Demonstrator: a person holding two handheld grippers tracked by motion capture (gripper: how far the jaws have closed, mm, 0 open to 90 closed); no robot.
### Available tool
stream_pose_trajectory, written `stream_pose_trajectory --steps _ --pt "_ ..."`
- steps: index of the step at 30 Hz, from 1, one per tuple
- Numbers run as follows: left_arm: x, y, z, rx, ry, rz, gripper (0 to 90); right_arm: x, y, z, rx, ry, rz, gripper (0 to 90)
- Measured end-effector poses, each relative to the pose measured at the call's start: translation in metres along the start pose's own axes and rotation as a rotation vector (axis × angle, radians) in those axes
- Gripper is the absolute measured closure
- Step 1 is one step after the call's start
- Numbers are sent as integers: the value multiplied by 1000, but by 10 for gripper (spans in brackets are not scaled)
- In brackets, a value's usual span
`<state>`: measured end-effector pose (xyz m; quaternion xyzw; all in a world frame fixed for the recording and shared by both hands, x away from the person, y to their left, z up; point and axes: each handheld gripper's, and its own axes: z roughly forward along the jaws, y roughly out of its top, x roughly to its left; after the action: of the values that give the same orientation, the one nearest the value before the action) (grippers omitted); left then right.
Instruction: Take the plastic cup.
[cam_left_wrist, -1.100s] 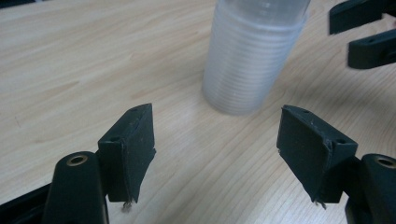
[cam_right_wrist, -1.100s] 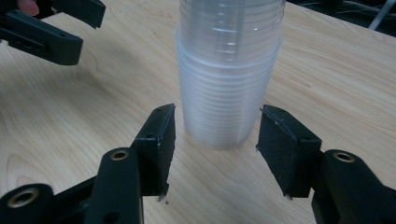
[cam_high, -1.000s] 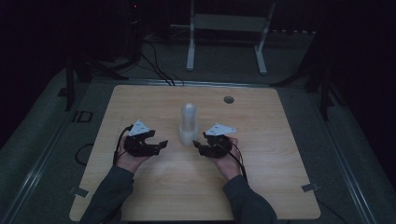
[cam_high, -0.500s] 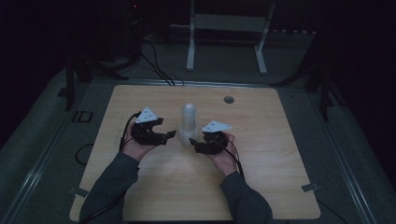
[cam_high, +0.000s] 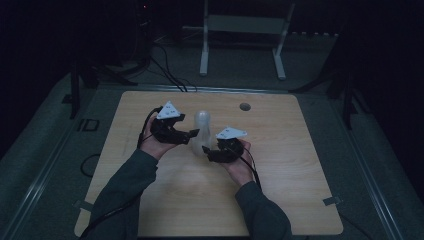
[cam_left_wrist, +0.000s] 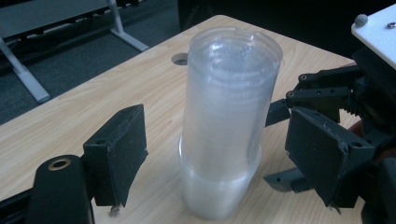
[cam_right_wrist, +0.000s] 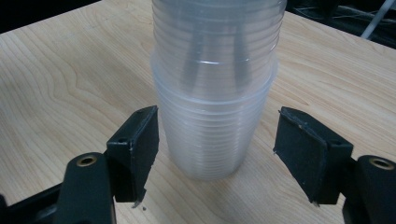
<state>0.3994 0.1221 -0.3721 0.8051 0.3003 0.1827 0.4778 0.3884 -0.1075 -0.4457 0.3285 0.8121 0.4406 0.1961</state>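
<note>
A tall stack of clear plastic cups (cam_high: 201, 131) stands upright mid-table; its upper cups sit partly raised out of the lower ones (cam_left_wrist: 224, 116) (cam_right_wrist: 212, 112). My left gripper (cam_high: 192, 134) is to the left of the stack, level with its upper half. Its jaws have just been opening and stand open on either side of the stack (cam_left_wrist: 219, 158) without touching it. My right gripper (cam_high: 206, 152) is low on the right, near the stack's base. Its jaws have also just been opening, and the pads (cam_right_wrist: 135, 149) stand apart from the cups (cam_right_wrist: 222, 154).
The wooden table (cam_high: 280, 200) has a round cable hole (cam_high: 245, 106) at the far right of the stack. Beyond the far edge stand a white metal frame (cam_high: 240, 30) and floor cables (cam_high: 165, 65). The near half of the tabletop holds just the forearms.
The left gripper has risen and moved in toward the stack's upper part. Both grippers' jaws stand wider than before. The right hand has stayed by the base.
</note>
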Motion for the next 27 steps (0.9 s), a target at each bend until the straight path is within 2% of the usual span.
stream_pose_trajectory --steps 5,19,26,27 --pt "-1 6 8 -9 -3 4 208 0 1 2 11 -2 -14 299" --pt "-3 15 30 -16 -11 -8 210 -3 0 6 11 2 1 297" --pt "-7 20 33 -28 -26 1 241 -4 1 7 15 1 -3 297" --pt "-7 21 34 -28 -27 2 274 -4 1 7 13 2 -5 297"
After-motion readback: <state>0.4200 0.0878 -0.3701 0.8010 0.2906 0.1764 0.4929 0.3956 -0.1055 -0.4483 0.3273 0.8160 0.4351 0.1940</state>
